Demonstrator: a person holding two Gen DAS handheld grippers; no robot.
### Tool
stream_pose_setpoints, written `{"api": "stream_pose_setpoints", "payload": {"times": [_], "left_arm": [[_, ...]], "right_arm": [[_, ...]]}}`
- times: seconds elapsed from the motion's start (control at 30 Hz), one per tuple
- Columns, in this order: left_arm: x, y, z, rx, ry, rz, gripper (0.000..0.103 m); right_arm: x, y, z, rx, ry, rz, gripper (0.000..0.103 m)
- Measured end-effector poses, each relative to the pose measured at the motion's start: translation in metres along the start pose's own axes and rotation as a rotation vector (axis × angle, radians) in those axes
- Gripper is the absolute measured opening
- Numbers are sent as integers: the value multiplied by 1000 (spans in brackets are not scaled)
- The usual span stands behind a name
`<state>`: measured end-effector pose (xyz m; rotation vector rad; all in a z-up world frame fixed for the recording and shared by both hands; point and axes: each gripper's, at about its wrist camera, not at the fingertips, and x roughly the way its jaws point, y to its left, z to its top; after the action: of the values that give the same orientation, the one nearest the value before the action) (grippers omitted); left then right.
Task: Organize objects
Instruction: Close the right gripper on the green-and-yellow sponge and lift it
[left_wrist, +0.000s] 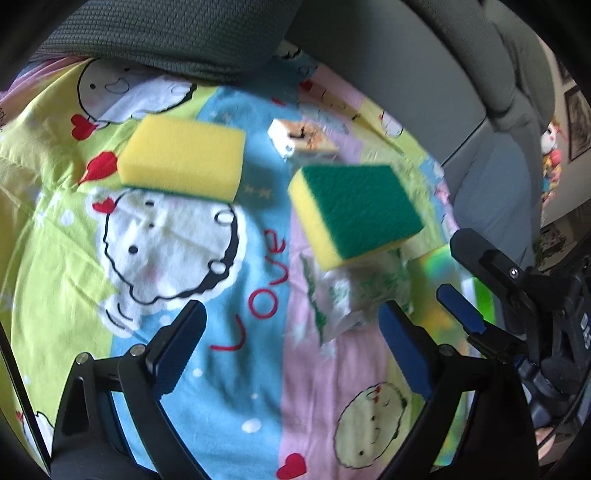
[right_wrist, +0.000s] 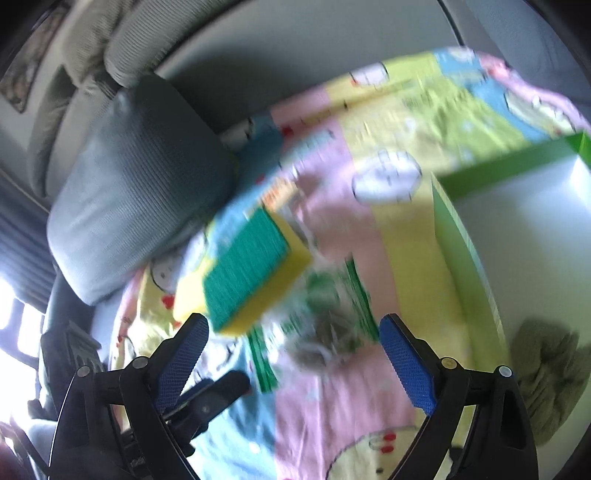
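Observation:
A plain yellow sponge (left_wrist: 181, 157) lies on the cartoon-print sheet (left_wrist: 66, 258) at the upper left. To its right a green-topped yellow sponge (left_wrist: 358, 210) (right_wrist: 251, 269) rests tilted on a crumpled clear wrapper with green print (left_wrist: 343, 295) (right_wrist: 325, 317). Behind them sits a small white and brown block (left_wrist: 301, 138). My left gripper (left_wrist: 291, 343) is open over the sheet, short of both sponges, with nothing between its fingers. My right gripper (right_wrist: 295, 354) (left_wrist: 469, 280) is open too, just in front of the wrapper, and holds nothing. The right wrist view is blurred.
A grey cushion (left_wrist: 166, 33) (right_wrist: 140, 192) lies at the far edge of the sheet against a grey sofa back (left_wrist: 406, 74). A green box (right_wrist: 454, 229) with a white inside stands on the right; a greenish cloth (right_wrist: 550, 376) lies in it.

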<state>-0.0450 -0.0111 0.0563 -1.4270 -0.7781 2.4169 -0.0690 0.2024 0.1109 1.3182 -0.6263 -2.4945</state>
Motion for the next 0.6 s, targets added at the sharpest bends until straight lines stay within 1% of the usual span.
{"api": "stream_pose_setpoints", "payload": {"times": [0.07, 0.17, 0.2, 0.23, 0.27, 0.3, 0.37, 0.43, 0.5, 0.53, 0.57, 0.6], "left_arm": [[-4, 1, 5, -28, -45, -27, 94], [-3, 2, 13, -82, -95, -63, 94], [-1, 0, 16, -96, -108, -83, 94], [1, 0, 18, -102, -113, -102, 93], [0, 0, 18, -105, -118, -114, 90], [2, 0, 19, -108, -127, -121, 88], [8, -1, 21, -103, -135, -90, 76], [13, -1, 22, -89, -131, -53, 70], [16, 1, 22, -81, -124, -67, 65], [17, 1, 23, -80, -124, -83, 61], [17, 1, 23, -77, -123, -100, 57], [18, 0, 24, -69, -121, -117, 55]], "right_arm": [[-1, -1, 11, -6, -59, 17, 95], [6, -3, 25, 5, -117, 55, 94], [9, -4, 27, 2, -129, 77, 91], [12, -4, 29, -1, -134, 100, 82], [18, -4, 32, 3, -128, 115, 75], [24, -3, 33, 3, -113, 115, 73], [40, 0, 37, -20, -79, 96, 73], [51, -2, 39, -15, -61, 69, 73], [60, -5, 38, 4, -36, 87, 73], [63, -6, 37, 10, -20, 104, 70], [67, -6, 37, 11, -2, 116, 61], [69, -6, 36, 5, 11, 120, 58]]}}
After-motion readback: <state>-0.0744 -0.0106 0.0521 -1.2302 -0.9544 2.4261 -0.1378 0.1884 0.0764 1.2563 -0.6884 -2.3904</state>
